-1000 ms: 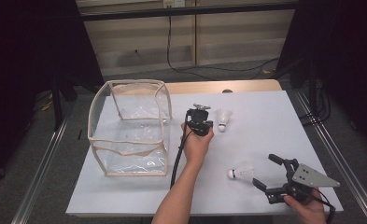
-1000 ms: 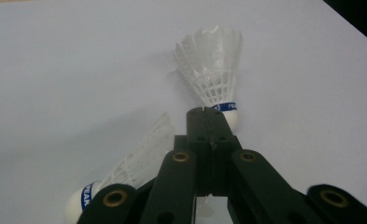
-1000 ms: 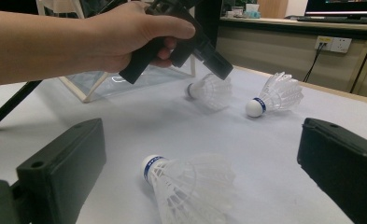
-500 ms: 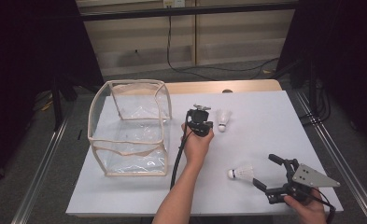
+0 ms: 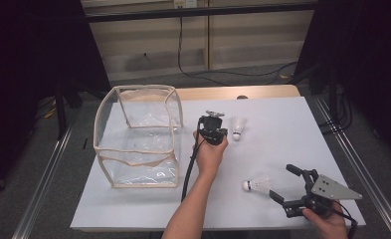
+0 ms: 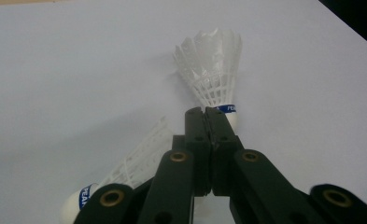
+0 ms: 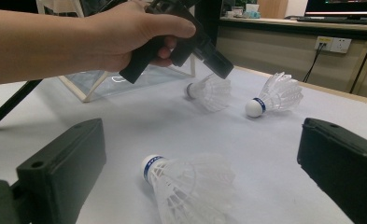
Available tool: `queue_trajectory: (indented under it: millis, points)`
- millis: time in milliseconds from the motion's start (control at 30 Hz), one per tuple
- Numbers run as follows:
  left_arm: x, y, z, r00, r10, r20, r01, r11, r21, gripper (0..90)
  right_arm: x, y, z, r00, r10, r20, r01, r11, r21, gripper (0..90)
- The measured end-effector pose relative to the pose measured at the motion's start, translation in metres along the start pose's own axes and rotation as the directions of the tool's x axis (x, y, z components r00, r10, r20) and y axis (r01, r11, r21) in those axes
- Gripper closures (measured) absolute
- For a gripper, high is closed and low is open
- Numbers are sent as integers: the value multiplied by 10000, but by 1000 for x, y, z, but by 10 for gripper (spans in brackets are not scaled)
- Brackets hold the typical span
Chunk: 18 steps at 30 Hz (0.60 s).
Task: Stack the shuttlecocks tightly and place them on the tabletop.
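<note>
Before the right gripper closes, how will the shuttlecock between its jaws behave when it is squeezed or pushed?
The shuttlecock lies on its side between the open right gripper jaws. Its thin white skirt looks light and would probably crush under a hard squeeze. A push would likely roll it in a curve around its round cork.

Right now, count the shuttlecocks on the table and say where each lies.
3. One shuttlecock lies between the open right gripper jaws; two lie by the shut left gripper, one ahead, one beside it. The clear bag looks empty.
</note>
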State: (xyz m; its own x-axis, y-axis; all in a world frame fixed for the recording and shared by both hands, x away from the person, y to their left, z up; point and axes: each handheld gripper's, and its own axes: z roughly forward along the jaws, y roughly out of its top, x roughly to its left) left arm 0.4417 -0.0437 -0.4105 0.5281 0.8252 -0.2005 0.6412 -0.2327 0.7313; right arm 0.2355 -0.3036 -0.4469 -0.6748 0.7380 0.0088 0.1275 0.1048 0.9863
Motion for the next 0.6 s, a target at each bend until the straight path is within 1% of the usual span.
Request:
queue_trajectory:
  millis: [400, 500, 600]
  points:
    - [-1, 2, -8, 9999, -10, 139, 13, 9998, -216, 871, 0, 0, 0, 10000, 6, 6, -6, 10000, 2, 6]
    - [-1, 2, -12, 9999, -18, 164, 23, 9995, -302, 852, 0, 0, 0, 10000, 21, 5, -21, 10000, 12, 7]
    - [-3, 3, -17, 9996, 9, 290, 5, 9989, -470, 816, 0, 0, 0, 10000, 20, 14, -20, 10000, 10, 6]
